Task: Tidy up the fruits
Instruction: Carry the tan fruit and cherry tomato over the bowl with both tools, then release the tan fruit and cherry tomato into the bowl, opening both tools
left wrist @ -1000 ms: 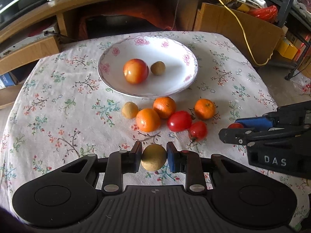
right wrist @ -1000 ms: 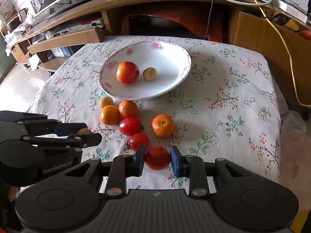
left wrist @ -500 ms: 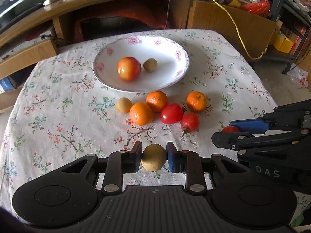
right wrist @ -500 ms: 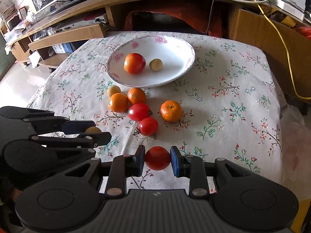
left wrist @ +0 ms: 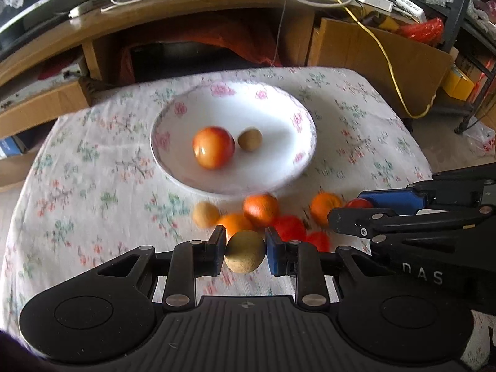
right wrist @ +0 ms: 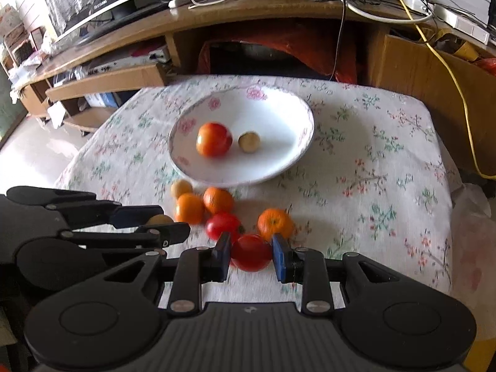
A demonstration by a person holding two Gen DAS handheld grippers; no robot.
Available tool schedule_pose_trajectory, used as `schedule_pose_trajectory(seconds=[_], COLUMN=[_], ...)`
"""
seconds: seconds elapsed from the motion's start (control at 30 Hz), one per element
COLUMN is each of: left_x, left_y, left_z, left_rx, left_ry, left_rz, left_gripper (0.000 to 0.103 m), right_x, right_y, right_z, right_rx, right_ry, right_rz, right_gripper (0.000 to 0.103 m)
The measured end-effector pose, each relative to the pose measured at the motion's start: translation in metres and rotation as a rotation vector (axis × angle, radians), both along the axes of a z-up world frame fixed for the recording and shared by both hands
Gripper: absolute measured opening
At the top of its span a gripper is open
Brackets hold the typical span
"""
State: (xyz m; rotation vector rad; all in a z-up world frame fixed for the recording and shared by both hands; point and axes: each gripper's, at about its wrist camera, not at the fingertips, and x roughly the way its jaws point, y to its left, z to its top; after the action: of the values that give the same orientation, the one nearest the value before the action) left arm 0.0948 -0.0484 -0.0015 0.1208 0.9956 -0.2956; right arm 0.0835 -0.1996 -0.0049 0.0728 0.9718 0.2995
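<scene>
My left gripper [left wrist: 245, 254] is shut on a small tan-brown fruit [left wrist: 245, 255] and holds it above the table. A red tomato [right wrist: 251, 252] is clamped in my right gripper [right wrist: 251, 254], also off the cloth. A white floral bowl [left wrist: 288, 167] at the table's middle holds a large red-orange fruit [left wrist: 213, 147] and a small tan fruit [left wrist: 250, 139]. In front of the bowl lie three oranges [right wrist: 218, 200], loose red tomatoes [right wrist: 222, 225] and one tan fruit [right wrist: 181, 187]. Each gripper shows at the edge of the other's view: the right gripper [left wrist: 350, 214], the left gripper [right wrist: 161, 223].
A floral tablecloth [right wrist: 372, 186] covers the small table; its edges drop off left and right. Behind stands a wooden desk [right wrist: 217, 18] with cables, a yellow cord [right wrist: 449, 71] and cardboard boxes [left wrist: 372, 52].
Both grippers have lifted and moved toward the bowl with their fruit still held. The loose fruit now sits lower in both views, close to the fingertips.
</scene>
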Motion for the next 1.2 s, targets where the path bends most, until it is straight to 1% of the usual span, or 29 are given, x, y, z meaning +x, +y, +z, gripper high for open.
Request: schedule_pose_trajectory(seconds=[0.2, 0.47, 0.7, 0.83, 0.87, 1.03, 1.1, 1.13, 1.17, 1.2], left_x=[0.033, 0.064, 0.075, 0.078, 0.079, 0.079, 0.079, 0.079, 0.078, 0.077], left_y=[-0.002, -0.004, -0.002, 0.001, 0.001, 0.002, 0.003, 0.003, 0.003, 0.002], left_z=[0.000, -0.015, -0.024, -0.024, -0.024, -0.022, -0.021, -0.021, -0.020, -0.019], left_rx=[0.015, 0.030, 0.035, 0.028, 0.025, 0.021, 0.022, 0.020, 0.011, 0.007], left_ry=[-0.014, 0.011, 0.029, 0.020, 0.005, 0.001, -0.002, -0.002, -0.003, -0.006], left_rz=[0.019, 0.030, 0.049, 0.061, 0.057, 0.059, 0.061, 0.058, 0.052, 0.048], left_gripper=[0.033, 0.033, 0.033, 0.033, 0.034, 0.035, 0.036, 0.042, 0.052, 0.054], right_x=[0.035, 0.077, 0.095, 0.099, 0.100, 0.102, 0.102, 0.102, 0.102, 0.103], right_y=[0.000, 0.000, 0.003, 0.002, 0.003, 0.002, 0.001, 0.000, 0.000, -0.001], right_z=[0.002, -0.009, -0.018, -0.020, -0.020, -0.020, -0.020, -0.019, -0.019, -0.019], right_rx=[0.003, -0.002, -0.001, 0.019, 0.022, 0.046, 0.054, 0.057, 0.061, 0.074], right_ry=[-0.017, -0.006, -0.002, 0.002, 0.001, 0.008, 0.010, 0.009, 0.007, 0.009], right_rz=[0.000, -0.002, 0.005, 0.008, 0.009, -0.001, -0.004, -0.006, -0.011, -0.011], right_gripper=[0.029, 0.029, 0.029, 0.029, 0.029, 0.030, 0.030, 0.030, 0.030, 0.030])
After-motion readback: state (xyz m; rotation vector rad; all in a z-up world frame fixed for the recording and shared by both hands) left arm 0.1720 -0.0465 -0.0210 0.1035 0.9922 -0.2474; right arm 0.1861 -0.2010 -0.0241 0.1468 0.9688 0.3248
